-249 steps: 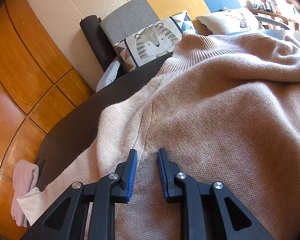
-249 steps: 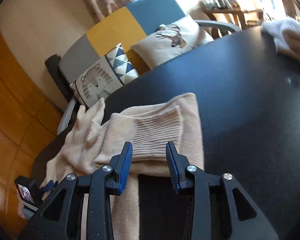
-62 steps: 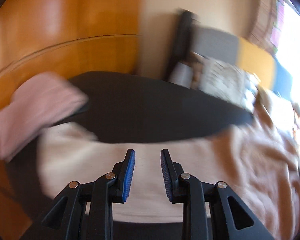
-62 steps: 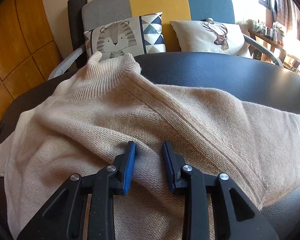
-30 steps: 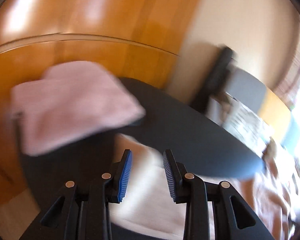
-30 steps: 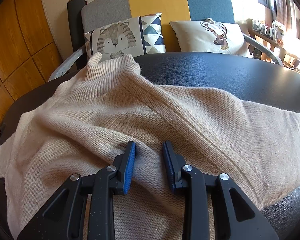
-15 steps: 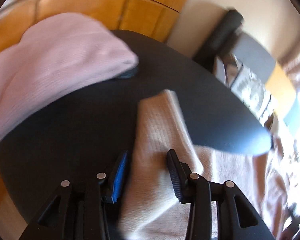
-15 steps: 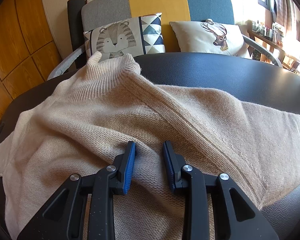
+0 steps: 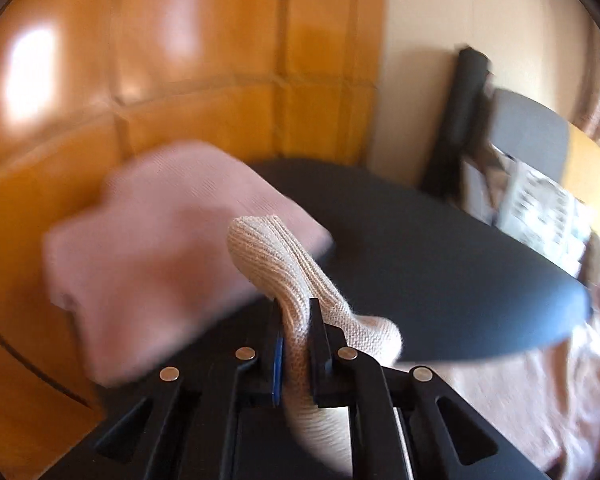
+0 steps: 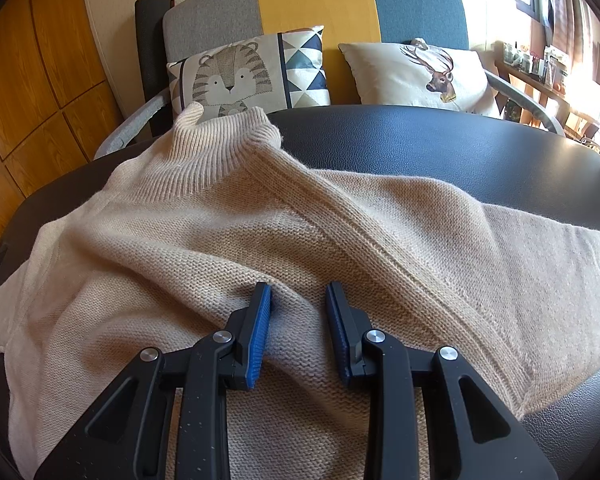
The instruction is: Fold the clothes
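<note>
A beige knit sweater [image 10: 300,232] lies spread on the black table [image 10: 460,148], its ribbed collar [image 10: 228,132] at the far edge. My right gripper [image 10: 298,300] is open and rests on the sweater's middle, fabric lying between its fingers. My left gripper [image 9: 296,320] is shut on the sweater's ribbed sleeve cuff [image 9: 272,252], which stands up from between the jaws above the table's left end [image 9: 420,248]. The left wrist view is blurred by motion.
A folded pink garment [image 9: 160,248] lies at the table's left end, just behind the cuff. A sofa [image 10: 316,4] with a tiger cushion [image 10: 240,76] and a deer cushion [image 10: 424,76] stands behind the table. Wood-panelled wall [image 9: 180,60] is at the left.
My left gripper swung left to the sleeve end, closed on the cuff and lifted it. My right gripper has stayed open on the sweater's middle.
</note>
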The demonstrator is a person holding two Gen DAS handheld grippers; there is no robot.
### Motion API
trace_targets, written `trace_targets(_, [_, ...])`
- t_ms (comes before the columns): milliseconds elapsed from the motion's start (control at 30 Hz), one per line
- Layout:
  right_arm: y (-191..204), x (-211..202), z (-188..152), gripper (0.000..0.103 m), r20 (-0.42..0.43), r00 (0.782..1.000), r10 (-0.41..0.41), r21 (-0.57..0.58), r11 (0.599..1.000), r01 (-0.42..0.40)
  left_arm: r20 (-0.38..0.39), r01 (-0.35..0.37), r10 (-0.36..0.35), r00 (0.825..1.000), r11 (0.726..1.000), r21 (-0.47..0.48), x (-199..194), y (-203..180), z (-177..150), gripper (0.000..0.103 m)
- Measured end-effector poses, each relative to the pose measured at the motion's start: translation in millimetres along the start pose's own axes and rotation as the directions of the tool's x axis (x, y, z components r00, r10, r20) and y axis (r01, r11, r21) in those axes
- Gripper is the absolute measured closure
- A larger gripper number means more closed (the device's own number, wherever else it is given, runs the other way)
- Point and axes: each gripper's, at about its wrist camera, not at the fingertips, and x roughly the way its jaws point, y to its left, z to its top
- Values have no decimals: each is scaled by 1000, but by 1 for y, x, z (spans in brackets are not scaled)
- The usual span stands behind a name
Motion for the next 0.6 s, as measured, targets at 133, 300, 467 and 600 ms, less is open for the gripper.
trace_targets(133, [-1,0,0,72,0,1000,0,0,1000,0,7,-150,150,989,987,51,7,10,0,94])
trace_targets(300, [0,1,0,72,1,1000,1,1,1000,-1,-117,-232,243,963,968,99,31,22,-21,91])
trace_targets(467, [-1,1,1,72,1,1000,8,6,1000,-8,-206,-206,199,958,979,-12,27,58,-39,86])
trace_targets(600, [-2,2,1,71,0,1000,16,11,1000,-16,-206,-132,90,974,971,-200,7,78,-35,86])
